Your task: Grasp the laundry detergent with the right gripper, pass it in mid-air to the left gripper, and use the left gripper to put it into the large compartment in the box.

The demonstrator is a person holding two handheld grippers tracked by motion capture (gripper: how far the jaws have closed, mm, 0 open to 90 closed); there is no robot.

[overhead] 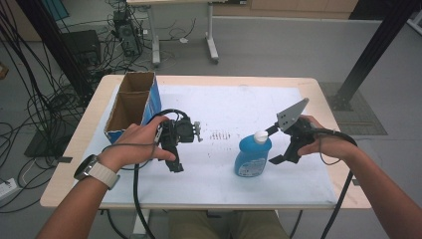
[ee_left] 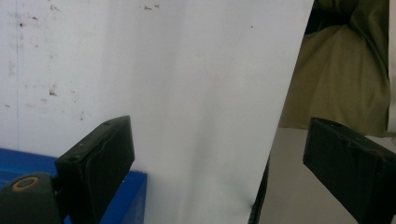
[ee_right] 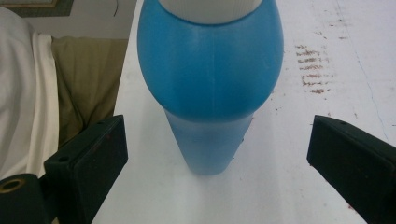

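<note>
A blue bottle (overhead: 253, 157) with a white cap (overhead: 261, 136) stands upright on the white mat (overhead: 224, 107), right of centre. My right gripper (overhead: 274, 145) is at its right side, open, with one jaw near the cap and the other lower down. In the right gripper view the bottle (ee_right: 210, 70) stands between the spread jaws of the right gripper (ee_right: 219, 135), touching neither. My left gripper (overhead: 175, 162) is held over the mat beside a cardboard box (overhead: 153, 104). It is open with nothing between its jaws, as the left gripper (ee_left: 219, 140) shows in its own view.
The open-topped box has blue outer sides and stands at the mat's left edge. A blue surface (ee_left: 135, 196) lies behind the left jaw. The person's trousers (ee_left: 341, 79) sit past the table's near edge. Cables and desk legs (overhead: 211, 47) stand on the floor beyond.
</note>
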